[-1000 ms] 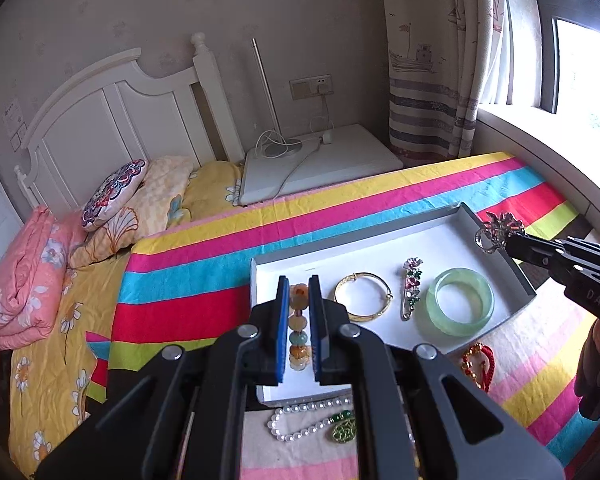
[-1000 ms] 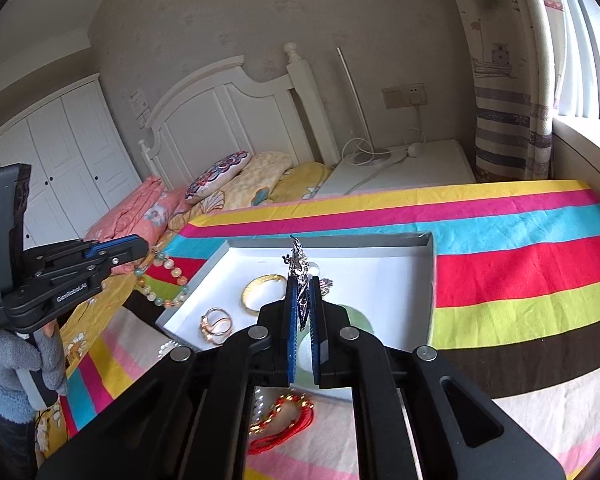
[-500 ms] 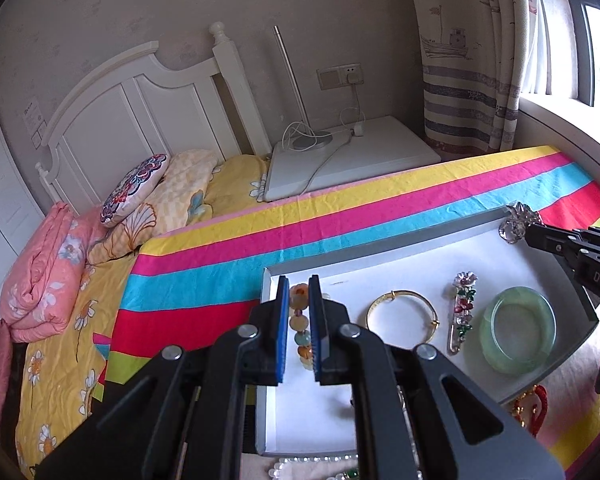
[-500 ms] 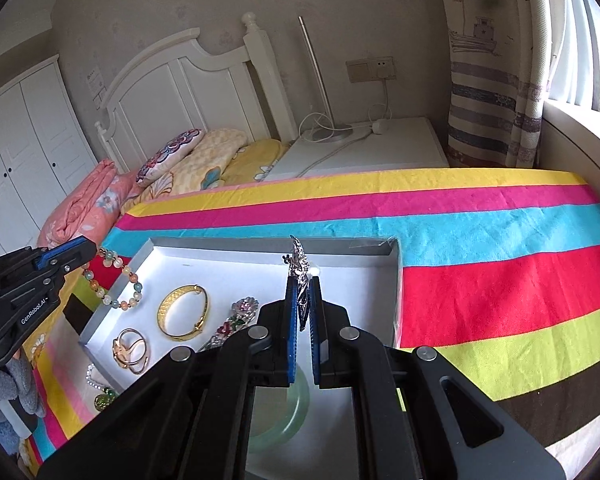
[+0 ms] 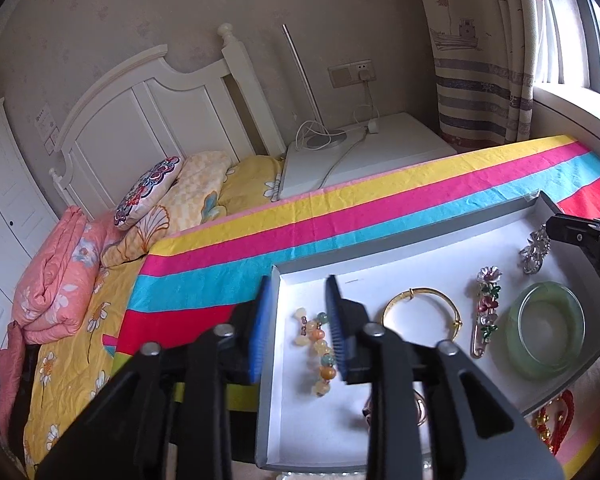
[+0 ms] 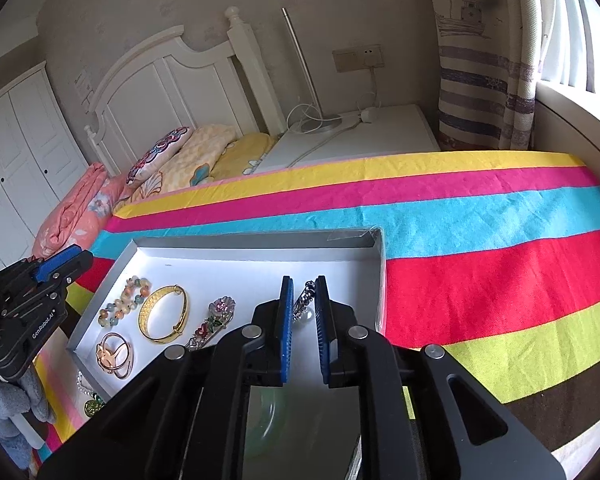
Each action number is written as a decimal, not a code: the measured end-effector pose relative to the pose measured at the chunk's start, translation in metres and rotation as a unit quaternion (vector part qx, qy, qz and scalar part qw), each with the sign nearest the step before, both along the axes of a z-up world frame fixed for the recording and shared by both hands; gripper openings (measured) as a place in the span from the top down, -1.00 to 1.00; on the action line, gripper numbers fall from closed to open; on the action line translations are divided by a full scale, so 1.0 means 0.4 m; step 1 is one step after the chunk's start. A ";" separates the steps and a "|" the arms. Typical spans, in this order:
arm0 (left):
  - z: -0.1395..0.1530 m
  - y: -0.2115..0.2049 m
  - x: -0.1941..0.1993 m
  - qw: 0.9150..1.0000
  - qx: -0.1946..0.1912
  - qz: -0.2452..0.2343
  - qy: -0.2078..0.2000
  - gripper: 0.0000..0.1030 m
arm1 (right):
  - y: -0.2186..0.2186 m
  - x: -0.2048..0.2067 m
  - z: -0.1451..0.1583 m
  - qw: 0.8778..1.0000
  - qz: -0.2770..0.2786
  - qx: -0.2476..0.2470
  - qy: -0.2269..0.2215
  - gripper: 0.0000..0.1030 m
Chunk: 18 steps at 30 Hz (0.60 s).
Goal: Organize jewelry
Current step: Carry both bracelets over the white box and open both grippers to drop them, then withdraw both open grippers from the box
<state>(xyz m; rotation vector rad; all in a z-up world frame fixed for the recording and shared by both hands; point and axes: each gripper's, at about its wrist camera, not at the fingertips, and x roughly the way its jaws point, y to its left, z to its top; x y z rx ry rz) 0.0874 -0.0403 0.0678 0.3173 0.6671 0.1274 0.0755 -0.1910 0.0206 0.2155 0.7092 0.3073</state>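
the left gripper (image 5: pixel 298 328) has its jaws spread wide, holding nothing; its blue pads (image 5: pixel 260 332) straddle the left wall of the grey tray (image 5: pixel 420 236), one pad outside it and one inside just beside the beaded bracelet (image 5: pixel 318 352), which lies loose on the white tray floor, not touching either pad as far as can be told. the right gripper (image 6: pixel 302 320) has its jaws parted by a narrow gap, and the silver brooch (image 6: pixel 305 300) lies in the tray just ahead between the tips; whether it touches a pad cannot be told. in the tray, counted from the left wrist view: one beaded bracelet, one gold bangle (image 5: pixel 422 312), one flower brooch (image 5: pixel 486 312), one silver brooch and one green jade bangle (image 5: pixel 546 336). the right wrist view adds a rose-gold ring piece (image 6: pixel 114 354) near the tray's front left corner. outside the tray on the striped cloth (image 6: pixel 480 240) sit one red cord ornament (image 5: pixel 556 424) and one pearl strand (image 6: pixel 85 388) with a green pendant. the cloth covers a bench beside the bed (image 5: pixel 80 340).
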 end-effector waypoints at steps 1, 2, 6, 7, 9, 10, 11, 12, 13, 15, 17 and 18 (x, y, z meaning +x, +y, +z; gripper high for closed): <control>0.005 0.003 -0.008 1.000 -0.002 0.001 -0.006 -0.02 | -0.002 -0.003 0.000 1.000 -0.001 0.001 0.000 0.59; 0.010 0.003 -0.017 1.000 -0.003 0.001 -0.011 -0.08 | -0.003 -0.007 0.002 1.000 -0.001 0.002 -0.001 0.44; 0.031 0.008 -0.053 1.000 -0.014 0.002 -0.023 -0.11 | 0.000 -0.038 0.025 1.000 0.003 0.004 -0.018 0.18; 0.036 0.010 -0.065 0.999 -0.017 0.003 -0.027 -0.14 | 0.003 -0.049 0.035 1.000 0.005 0.005 -0.023 0.18; 0.046 0.012 -0.095 0.999 -0.024 0.004 -0.036 -0.30 | 0.009 -0.075 0.054 0.999 0.008 0.004 -0.035 0.09; 0.051 0.010 -0.113 0.999 -0.026 0.004 -0.039 -0.34 | 0.013 -0.091 0.064 0.999 0.010 0.002 -0.040 -0.04; 0.053 0.010 -0.131 0.999 -0.026 0.006 -0.041 -0.43 | 0.017 -0.110 0.073 0.999 0.014 0.000 -0.045 -0.21; 0.054 0.009 -0.150 0.999 -0.027 0.008 -0.041 -0.52 | 0.021 -0.134 0.081 0.999 0.018 0.000 -0.051 -0.29; 0.054 0.012 -0.176 0.999 -0.034 0.009 -0.040 -0.57 | 0.025 -0.159 0.088 0.998 0.023 0.000 -0.056 -0.37; 0.045 0.028 -0.227 0.998 -0.056 0.015 -0.040 -0.76 | 0.034 -0.214 0.097 0.997 0.037 -0.001 -0.066 -0.42; 0.027 0.055 -0.280 0.996 -0.082 0.033 -0.032 -0.78 | 0.048 -0.272 0.098 0.995 0.053 -0.015 -0.077 -0.46; 0.017 0.068 -0.304 0.995 -0.089 0.042 -0.027 -0.81 | 0.055 -0.296 0.096 0.995 0.059 -0.025 -0.080 -0.46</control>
